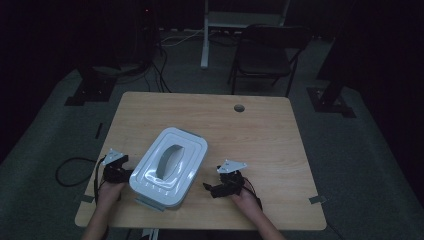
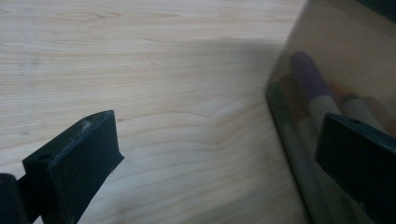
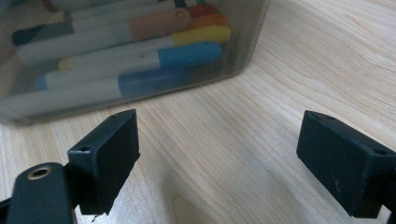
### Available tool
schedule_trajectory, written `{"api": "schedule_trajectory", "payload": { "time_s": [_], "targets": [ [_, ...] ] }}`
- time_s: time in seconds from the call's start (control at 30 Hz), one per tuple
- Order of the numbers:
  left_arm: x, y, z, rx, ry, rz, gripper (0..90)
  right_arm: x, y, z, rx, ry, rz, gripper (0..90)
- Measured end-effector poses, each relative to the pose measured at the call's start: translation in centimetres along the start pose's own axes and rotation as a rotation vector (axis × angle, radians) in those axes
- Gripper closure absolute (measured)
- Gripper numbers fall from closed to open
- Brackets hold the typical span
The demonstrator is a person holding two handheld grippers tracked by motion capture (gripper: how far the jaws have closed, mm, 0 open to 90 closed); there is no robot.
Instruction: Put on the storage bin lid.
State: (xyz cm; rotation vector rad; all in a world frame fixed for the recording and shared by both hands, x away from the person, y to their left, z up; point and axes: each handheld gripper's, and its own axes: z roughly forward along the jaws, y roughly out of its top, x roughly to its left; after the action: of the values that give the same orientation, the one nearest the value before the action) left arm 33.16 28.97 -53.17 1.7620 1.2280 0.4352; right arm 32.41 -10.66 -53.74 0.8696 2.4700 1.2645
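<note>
the high view looks forward and down from above the person's side onto the light wooden table [image 1: 260, 130]. each gripper view sits low and close above the tabletop, from opposite sides; all three share the clear plastic box with white lid [image 1: 169, 166] [image 2: 322, 84] [image 3: 140, 56].

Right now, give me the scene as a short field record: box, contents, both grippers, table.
box: translucent plastic storage box with white handled lid, lid on, lying at an angle on the light wooden table
contents: coloured marker pens lying flat inside, seen through the wall
left gripper: jaws open, at the box's left side, one jaw in front of the wall, contact unclear
right gripper: jaws open, on the box's right side, apart from it
other: round cable hole near the far edge
</note>
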Motion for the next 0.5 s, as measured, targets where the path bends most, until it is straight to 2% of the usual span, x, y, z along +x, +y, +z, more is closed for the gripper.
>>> {"api": "schedule_trajectory", "payload": {
  "time_s": [0.13,0.33,0.37,0.5],
  "targets": [
    [-1.0,-0.1,0.2,0.008,-0.026,0.012,0.5,-0.2,0.1,-0.2,-0.014,-0.017,0.013,12.7],
    [-2.6,-0.3,0.3,0.01,0.001,0.02,0.5,-0.8,0.1,-0.9,-0.044,-0.054,0.045,12.7],
    [-3.5,-0.4,0.5,0.024,-0.012,0.02,0.5,-1.1,0.0,-1.3,-0.056,-0.084,0.061,12.7],
    [-4.6,-0.3,0.8,0.038,-0.033,0.039,0.5,-1.6,-0.1,-1.7,-0.061,-0.091,0.068,12.7]
  ]
}}
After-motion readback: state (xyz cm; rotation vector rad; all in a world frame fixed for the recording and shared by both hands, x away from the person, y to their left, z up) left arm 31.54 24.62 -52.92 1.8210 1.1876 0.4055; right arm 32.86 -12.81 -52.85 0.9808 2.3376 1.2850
